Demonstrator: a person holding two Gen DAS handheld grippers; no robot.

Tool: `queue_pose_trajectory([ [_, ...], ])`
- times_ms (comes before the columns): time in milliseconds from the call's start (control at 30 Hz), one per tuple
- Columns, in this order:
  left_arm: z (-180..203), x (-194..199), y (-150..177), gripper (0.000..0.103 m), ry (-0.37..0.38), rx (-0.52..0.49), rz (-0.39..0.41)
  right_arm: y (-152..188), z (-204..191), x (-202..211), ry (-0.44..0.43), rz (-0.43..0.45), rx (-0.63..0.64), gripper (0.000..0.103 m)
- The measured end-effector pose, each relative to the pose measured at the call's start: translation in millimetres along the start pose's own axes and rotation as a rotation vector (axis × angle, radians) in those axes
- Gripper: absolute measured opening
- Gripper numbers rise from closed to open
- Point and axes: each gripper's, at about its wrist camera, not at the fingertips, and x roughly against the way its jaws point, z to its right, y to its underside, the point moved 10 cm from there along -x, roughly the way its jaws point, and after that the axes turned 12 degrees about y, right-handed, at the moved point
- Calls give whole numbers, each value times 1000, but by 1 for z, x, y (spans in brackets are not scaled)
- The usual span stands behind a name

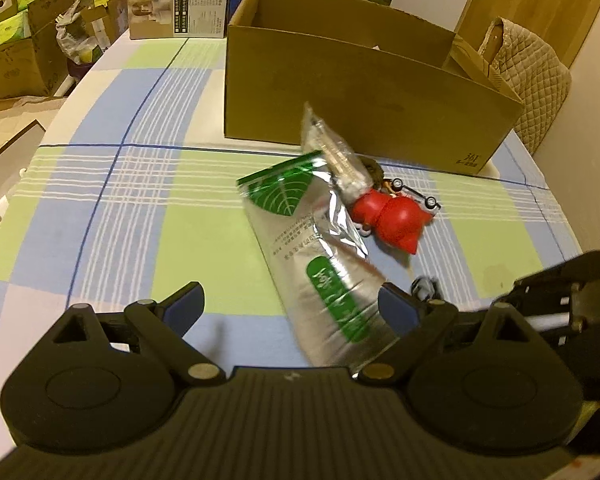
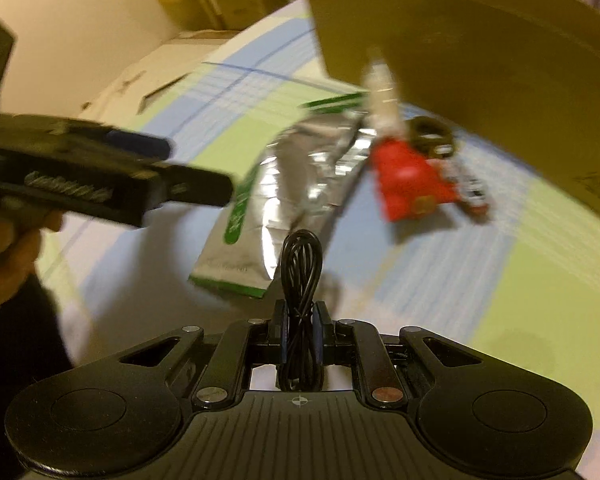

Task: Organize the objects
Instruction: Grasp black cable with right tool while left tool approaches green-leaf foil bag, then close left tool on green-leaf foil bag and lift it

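Room: cluttered spot, boxes stacked far left, tabletop (image 1: 140, 208) under a blue-and-green check cloth, big open box (image 1: 360, 96) at the far side.
Cable: small black coiled bundle (image 2: 300, 276), already pinched in the right hand-held gripper (image 2: 300, 334), off the cloth, near edge of the pile.
Handling: looks light and floppy, loops could slip loose, so I'd say grip mid-bundle across all strands, like it is now.
Left hand-held gripper (image 1: 292, 304): spread wide, grasping nothing, hovering over the near end of the pouch (image 1: 320, 264).
Pouch: silver foil with green print, flat, crinkly, probably slippery; best pinched by an edge.
Other bits: red toy (image 1: 392, 220) and a clear packet (image 1: 336, 152) just past it, in front of the box.
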Motion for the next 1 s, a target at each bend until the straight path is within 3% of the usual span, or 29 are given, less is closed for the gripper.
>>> queue_pose_trajectory([
  [100,-5,1,-1,91,-2,-2,-2,4,-12,-3,-79,-15,-61,9],
  [200,-8,-2,-4,91,4,-23,-18,10,3,-2,-83,-30,-157,9],
  [467,3,-46,-14,91,61,-87,-135,29,76,17,49,-10,-395,9],
  [567,6,-66,-15,91,43,-97,-178,31,93,24,102,-4,-433,9],
  [733,9,-90,-13,80,-35,-184,-254,35,102,32,114,1,-459,9],
  [1000,21,-76,9,65,-40,-266,-288,46,93,38,139,-38,-470,9],
])
